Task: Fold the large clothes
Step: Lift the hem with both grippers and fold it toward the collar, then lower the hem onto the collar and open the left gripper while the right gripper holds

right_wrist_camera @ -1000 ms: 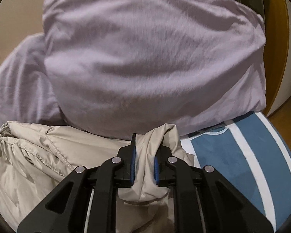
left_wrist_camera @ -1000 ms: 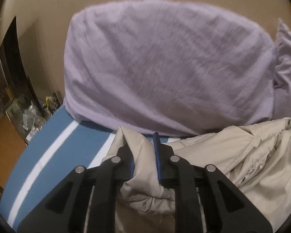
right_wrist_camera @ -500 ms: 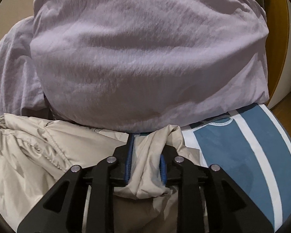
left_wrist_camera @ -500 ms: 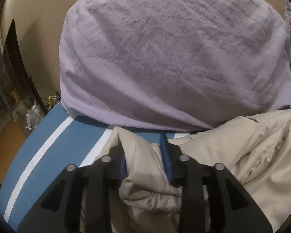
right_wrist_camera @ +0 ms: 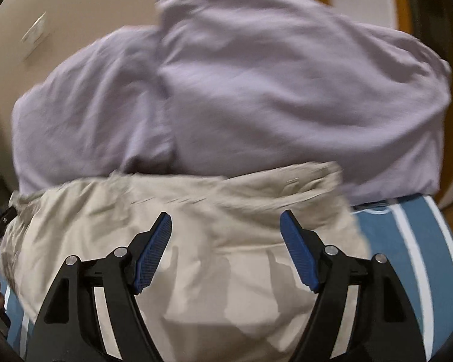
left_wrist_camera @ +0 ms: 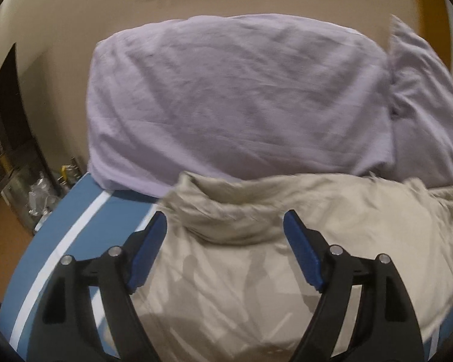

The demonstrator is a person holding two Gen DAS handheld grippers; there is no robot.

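The left gripper (left_wrist_camera: 225,226) and the right gripper (right_wrist_camera: 225,226) both have their jaws opening, with nothing pinched: the beige garment (left_wrist_camera: 287,256) lies slack beneath and just ahead of each pair of blue pads (right_wrist_camera: 154,253). It rests on the blue-and-white striped surface (right_wrist_camera: 407,241), its long axis running from 1 gripper across to the other, its far edge against the 2 lilac pillows (left_wrist_camera: 241,105). Neither hand looks nearer. No readable writing or brand shows.
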